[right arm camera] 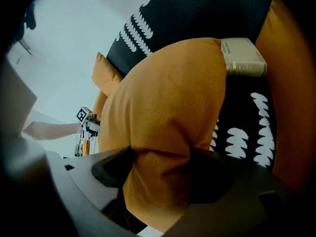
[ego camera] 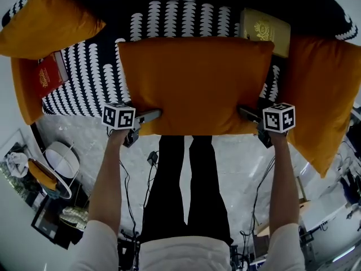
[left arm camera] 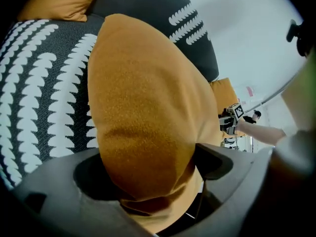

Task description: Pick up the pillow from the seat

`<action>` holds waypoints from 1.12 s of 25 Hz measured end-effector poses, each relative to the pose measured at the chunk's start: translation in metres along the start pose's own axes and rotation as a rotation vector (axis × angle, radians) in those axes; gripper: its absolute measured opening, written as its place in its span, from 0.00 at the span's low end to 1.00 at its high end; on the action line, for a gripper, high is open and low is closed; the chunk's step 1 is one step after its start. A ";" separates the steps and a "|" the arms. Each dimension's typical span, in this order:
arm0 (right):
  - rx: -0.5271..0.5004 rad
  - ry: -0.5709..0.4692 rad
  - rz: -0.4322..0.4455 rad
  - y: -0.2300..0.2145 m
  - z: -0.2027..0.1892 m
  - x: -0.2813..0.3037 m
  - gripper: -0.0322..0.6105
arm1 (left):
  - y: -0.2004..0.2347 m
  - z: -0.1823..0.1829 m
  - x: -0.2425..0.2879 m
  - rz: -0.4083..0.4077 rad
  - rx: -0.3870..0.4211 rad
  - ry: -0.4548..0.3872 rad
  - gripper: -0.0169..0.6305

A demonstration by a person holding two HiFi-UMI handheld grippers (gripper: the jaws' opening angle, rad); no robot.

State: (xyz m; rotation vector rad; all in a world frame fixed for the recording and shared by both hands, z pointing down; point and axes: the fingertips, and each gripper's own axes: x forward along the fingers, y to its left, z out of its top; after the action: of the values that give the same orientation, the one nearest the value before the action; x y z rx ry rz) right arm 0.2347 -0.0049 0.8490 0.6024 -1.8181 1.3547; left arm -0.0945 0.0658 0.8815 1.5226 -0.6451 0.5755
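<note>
- Orange filling the middle of the head view: seeing the pillow (ego camera: 197, 86) lying flat on the black-and-white patterned seat (ego camera: 90, 78), pinching its seven o'clock corner with the left gripper (ego camera: 148, 116) and its five o'clock corner with the right gripper (ego camera: 245, 113). Risking, on lifting, a knock against the beige book (ego camera: 265, 31) sitting just beside the pillow's one o'clock corner, or a drag along the side cushion (ego camera: 321, 95) lying close at three o'clock.
- Looking along the jaws in the left gripper view: standing fairly wide yet pressing on a thick fold of the pillow (left arm camera: 148, 112), creasing the fabric at six o'clock and leaving the bulk ballooning toward twelve. Judging the bite shallow, so risking the soft filling squeezing out and the corner slipping free when taking the weight.
- Looking along the jaws in the right gripper view: squeezing the pillow (right arm camera: 168, 112) into a narrow waist between the pads and holding nothing else. Spotting the book (right arm camera: 244, 58) at one o'clock, right against the pillow's far edge, though not telling whether touching or only close; risking shoving or tipping it by raising fast. Risking also, by gripping only two corners and lifting unevenly, a sagging far edge twisting the fabric out of one grip.
</note>
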 end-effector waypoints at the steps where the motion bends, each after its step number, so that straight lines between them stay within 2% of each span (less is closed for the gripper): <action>1: 0.005 -0.005 0.003 0.001 0.000 -0.001 0.59 | -0.002 0.001 0.000 0.006 0.002 -0.004 0.77; 7: 0.015 -0.022 0.024 0.013 0.004 -0.009 0.39 | -0.016 0.005 -0.010 0.046 0.023 -0.027 0.60; 14: 0.036 -0.136 -0.006 0.030 0.010 -0.031 0.26 | -0.044 0.014 -0.036 0.066 0.066 -0.077 0.48; 21: 0.019 -0.216 0.009 0.054 0.012 -0.056 0.24 | -0.069 0.024 -0.068 0.077 0.131 -0.127 0.45; 28: -0.027 -0.308 0.023 0.094 0.032 -0.111 0.24 | -0.119 0.036 -0.123 0.098 0.188 -0.212 0.45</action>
State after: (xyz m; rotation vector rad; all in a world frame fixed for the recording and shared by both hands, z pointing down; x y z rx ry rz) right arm 0.2196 -0.0129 0.7015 0.8136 -2.0890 1.3056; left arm -0.0994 0.0383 0.7090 1.7509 -0.8509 0.5656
